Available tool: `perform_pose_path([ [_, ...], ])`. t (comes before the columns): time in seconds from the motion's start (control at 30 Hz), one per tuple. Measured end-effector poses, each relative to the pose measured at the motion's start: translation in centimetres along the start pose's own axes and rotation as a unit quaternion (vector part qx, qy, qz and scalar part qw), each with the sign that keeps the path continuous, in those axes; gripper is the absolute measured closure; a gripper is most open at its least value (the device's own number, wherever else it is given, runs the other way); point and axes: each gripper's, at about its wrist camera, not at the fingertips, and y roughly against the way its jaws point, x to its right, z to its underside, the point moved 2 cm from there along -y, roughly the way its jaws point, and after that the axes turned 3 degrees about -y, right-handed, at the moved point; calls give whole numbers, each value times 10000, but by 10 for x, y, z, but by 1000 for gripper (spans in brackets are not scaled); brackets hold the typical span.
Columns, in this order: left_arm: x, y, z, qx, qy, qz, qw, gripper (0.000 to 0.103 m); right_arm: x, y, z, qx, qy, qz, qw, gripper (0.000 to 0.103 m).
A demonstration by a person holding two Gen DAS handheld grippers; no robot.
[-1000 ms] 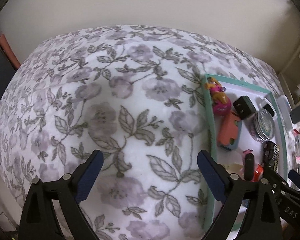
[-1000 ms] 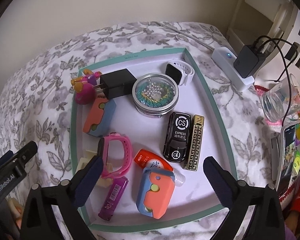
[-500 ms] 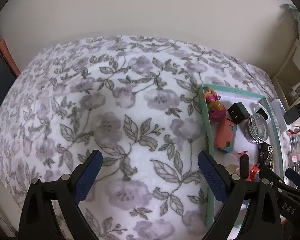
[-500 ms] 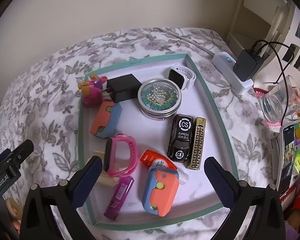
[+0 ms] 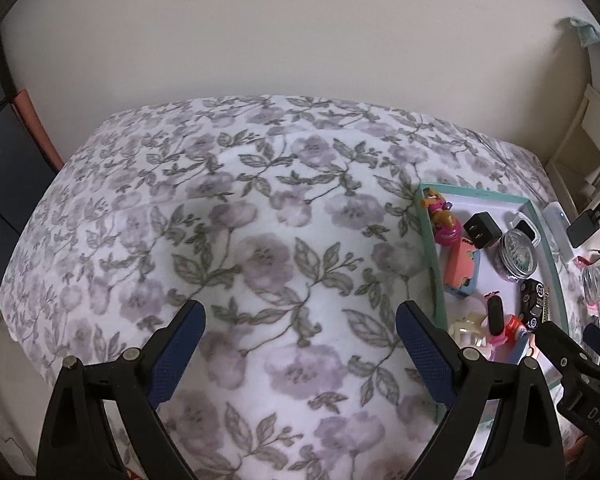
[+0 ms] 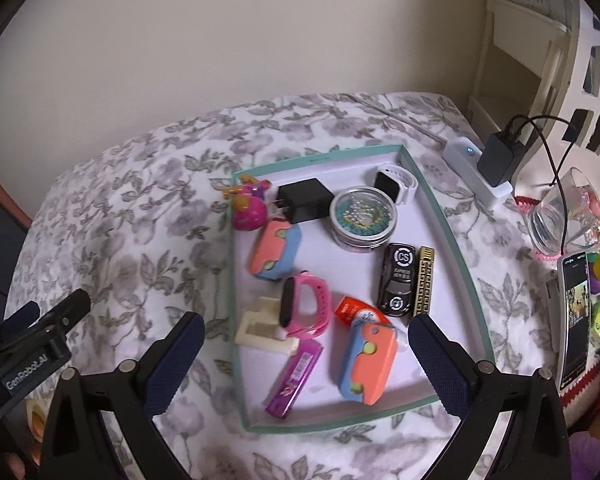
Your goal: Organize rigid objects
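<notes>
Both of your tongs stand spread wide with nothing between them: the left tongs [image 5: 300,344] hang over bare floral fleece to the left of the tray, and the right tongs [image 6: 306,354] hang above the tray's near end.

Every small rigid object you can see lies inside the shallow white tray with a teal rim [image 6: 452,236], which rests on the tabletop [image 5: 260,220] under a soft purple-flowered cloth. At the tray's far edge sit a glossy pink toy figure [image 6: 250,204], a matte black plug-in charger [image 6: 302,200], a round metal tin with a clear lid over small beads [image 6: 362,216] and a white-strapped smartwatch [image 6: 392,184]. Toward the tray's middle lie a coral-and-blue plastic case [image 6: 274,254], a black toy car with white lettering [image 6: 398,280] and, touching the car's right side, a gold patterned lighter [image 6: 424,282]. At the near end are a pink rubbery watch band [image 6: 306,306] leaning on a cream plastic bracket [image 6: 260,330], a flat purple stick [image 6: 296,378], a red-and-white tube [image 6: 358,312] and a second coral-and-blue case [image 6: 366,362] lying partly over it.

Gathered like this, the things fit a sorted tray, or equally a tray waiting to be emptied; you cannot tell which from here. Hard, smooth shells like these probably slip under a loose grip.
</notes>
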Motion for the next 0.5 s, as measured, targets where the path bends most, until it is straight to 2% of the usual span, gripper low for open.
perform_pose_path([
  [0.27,-13,11,19,-133,-48,-154,9998,7,-12,13,13,59,195,121,9997,0],
  [0.5,-17,20,33,-134,-146,-3,9998,7,-12,19,21,27,221,148,9996,0],
])
